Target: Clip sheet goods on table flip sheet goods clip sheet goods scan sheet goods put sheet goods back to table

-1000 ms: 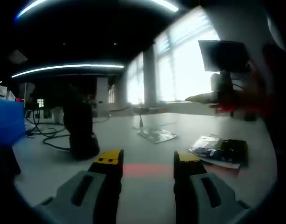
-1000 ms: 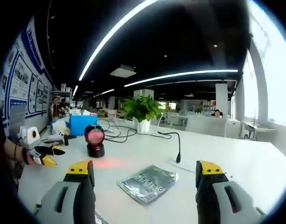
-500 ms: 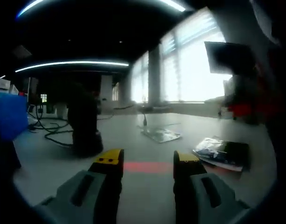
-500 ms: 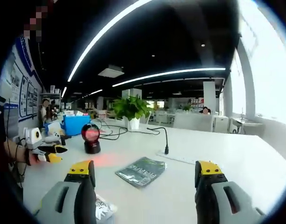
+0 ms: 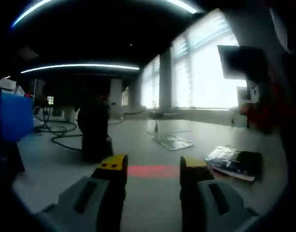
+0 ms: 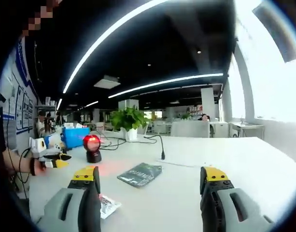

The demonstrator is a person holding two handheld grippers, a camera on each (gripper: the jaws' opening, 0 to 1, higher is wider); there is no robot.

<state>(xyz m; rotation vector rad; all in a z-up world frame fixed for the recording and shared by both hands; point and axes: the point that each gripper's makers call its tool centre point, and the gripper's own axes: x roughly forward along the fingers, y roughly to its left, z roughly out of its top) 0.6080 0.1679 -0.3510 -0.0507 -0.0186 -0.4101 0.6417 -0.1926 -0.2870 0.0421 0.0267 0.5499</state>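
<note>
- Your right gripper (image 6: 151,178) hangs low over the big white surface (image 6: 225,159). Its jaws stand wide apart and hold nothing.
- Your left gripper (image 5: 152,166) is low over the same surface (image 5: 56,166). Its jaws have a narrower gap, and nothing sits between them.
- In the right gripper view, your left gripper (image 6: 53,159) shows far off at the left edge, in your hand.
- One flat packet of sheet goods (image 6: 139,174) lies on the surface, ahead of the right jaws and between them. In the left gripper view this silver packet (image 5: 173,142) lies farther off, past the jaws.
- A second packet (image 6: 107,205) lies just beside the right gripper's left jaw. In the left gripper view this dark packet (image 5: 234,163) lies to the right of the jaws.
- A scanner (image 6: 92,148) with a red round head stands on the surface, well behind the first packet. It throws a red glow (image 6: 106,169) on the surface. In the left gripper view the scanner (image 5: 95,130) looks dark, and a red patch (image 5: 152,171) shines between the jaws.
- A thin bent microphone (image 6: 160,145) stands near the first packet.
- A blue box (image 6: 75,137), black cables (image 6: 111,142) and a green plant (image 6: 128,121) sit at the far end.
- The room is a big office with long light strips (image 6: 138,24) on a dark ceiling and bright windows (image 5: 201,77).
</note>
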